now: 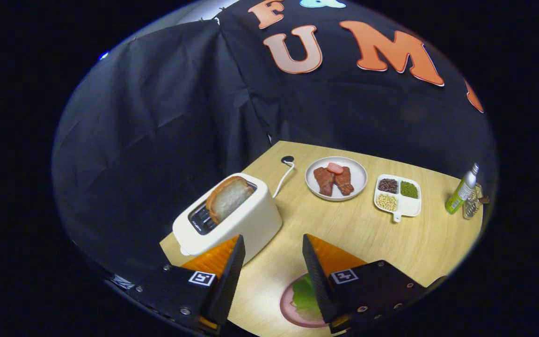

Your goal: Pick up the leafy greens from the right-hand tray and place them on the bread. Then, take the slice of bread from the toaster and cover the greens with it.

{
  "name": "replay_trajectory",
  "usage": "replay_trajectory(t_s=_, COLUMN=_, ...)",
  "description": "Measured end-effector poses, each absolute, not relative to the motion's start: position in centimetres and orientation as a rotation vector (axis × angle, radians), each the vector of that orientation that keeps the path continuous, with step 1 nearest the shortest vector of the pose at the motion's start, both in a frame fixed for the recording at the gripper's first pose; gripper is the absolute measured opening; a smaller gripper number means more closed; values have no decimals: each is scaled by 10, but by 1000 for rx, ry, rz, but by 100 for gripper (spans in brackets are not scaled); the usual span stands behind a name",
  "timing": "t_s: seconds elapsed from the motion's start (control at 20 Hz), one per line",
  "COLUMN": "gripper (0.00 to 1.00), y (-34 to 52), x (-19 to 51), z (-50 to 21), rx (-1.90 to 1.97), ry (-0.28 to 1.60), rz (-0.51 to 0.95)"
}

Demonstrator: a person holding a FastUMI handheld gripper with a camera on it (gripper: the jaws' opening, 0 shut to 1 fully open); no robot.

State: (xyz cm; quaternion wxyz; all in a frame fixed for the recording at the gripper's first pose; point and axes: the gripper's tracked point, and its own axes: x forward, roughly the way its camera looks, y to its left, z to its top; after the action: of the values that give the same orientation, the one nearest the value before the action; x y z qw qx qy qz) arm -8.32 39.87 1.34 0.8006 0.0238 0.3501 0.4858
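One slice of bread (227, 197) is seen standing on edge in the toaster (232, 220), leaning a little, its upper half clear of the slot. It is judged to be left raised like this so that two fingers can close on its faces from above. The toaster sits at the left corner of the wooden table (391, 234), with its white cord (284, 178) run back to a port in the tabletop.

The gripper (272, 252) is held with its fingers well apart and nothing between them; bare table is seen in the gap. The left finger (225, 264) overlaps the toaster's near right corner in the view, so the slice lies just ahead of and above that finger, left of the gap.

Under the right finger (318, 276), a pinkish plate (288, 311) is partly hidden. The leafy greens (306, 296) are seen lying on it, close below the fingers. Whether bread lies beneath them cannot be told. If so, the first step is judged done and the toaster slice is what remains.

Beyond the fingers, a white plate (358, 171) with reddish meat pieces is set. Right of it is a divided tray (403, 210) of beans and grains, and at the far right edge a green bottle (461, 189) beside a small glass jar (471, 206). None of these is needed for the step in hand.
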Motion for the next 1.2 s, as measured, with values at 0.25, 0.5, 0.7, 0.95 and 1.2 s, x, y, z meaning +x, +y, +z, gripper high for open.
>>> replay_trajectory(t_s=0.25, gripper=82, y=451, x=-90, z=40, rx=80, ry=775, rz=1133)
replay_trajectory(t_s=0.5, gripper=83, y=487, x=-77, z=49, rx=69, ry=799, rz=1127)
replay_trajectory(t_s=0.7, gripper=83, y=510, x=-78, z=38, rx=69, ry=869, rz=1124)
replay_trajectory(t_s=0.95, gripper=79, y=524, x=-83, z=20, rx=19, ry=937, rz=1103)
replay_trajectory(t_s=1.2, gripper=64, y=528, x=-90, z=2, rx=-2, ry=1024, rz=1076)
